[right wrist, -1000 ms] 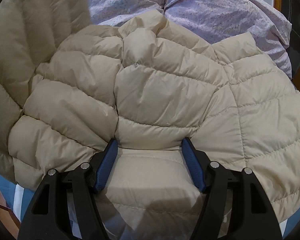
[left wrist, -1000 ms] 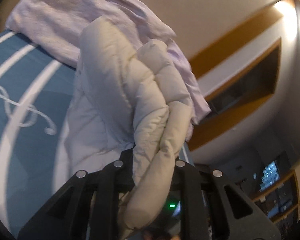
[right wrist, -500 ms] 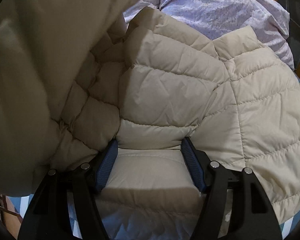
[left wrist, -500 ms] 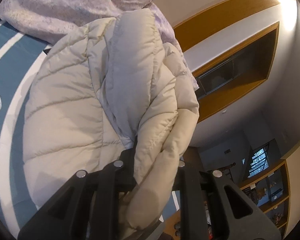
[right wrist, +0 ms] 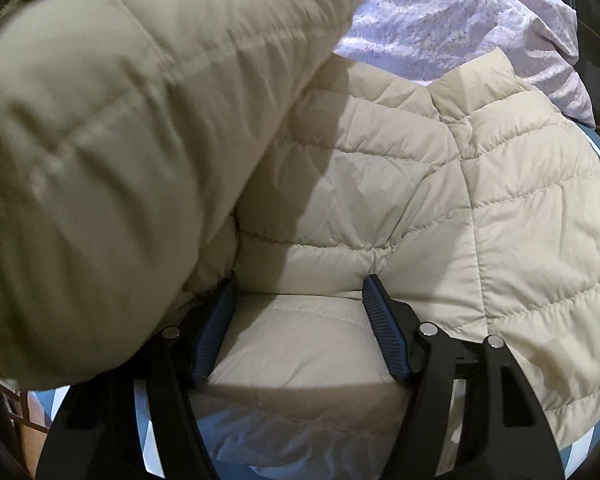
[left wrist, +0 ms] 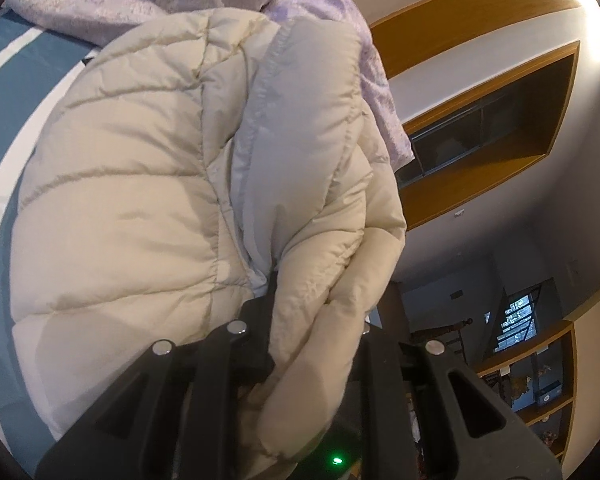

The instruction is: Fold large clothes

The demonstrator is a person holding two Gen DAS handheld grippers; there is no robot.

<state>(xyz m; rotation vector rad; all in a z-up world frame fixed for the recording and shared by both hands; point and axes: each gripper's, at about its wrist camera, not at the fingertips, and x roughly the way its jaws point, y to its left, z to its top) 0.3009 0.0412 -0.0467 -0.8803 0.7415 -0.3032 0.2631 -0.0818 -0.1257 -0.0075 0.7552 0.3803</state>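
The left gripper (left wrist: 300, 344) is clenched on a bunched edge of the beige puffer jacket (left wrist: 132, 208), its pads buried in the padding so the fabric bulges out past them; the tight pinch looks meant to carry that flap over the rest of the garment for a fold. It points somewhat downward across the jacket, and the lifted flap fills the left of the right wrist view as a blurred mass hanging over the flat part. The right gripper (right wrist: 300, 320) stands with its jaws wide, the blue pads (right wrist: 384, 328) straddling a quilted panel at the jacket's near edge; whether they squeeze it or only press it down I cannot tell, but the pose reads as an anchor that keeps the body from sliding. It tilts more steeply down. The jacket lies spread on a teal bedcover with white stripes (left wrist: 4, 80), and a crumpled lilac quilt (right wrist: 460, 28) is heaped just beyond its far edge.
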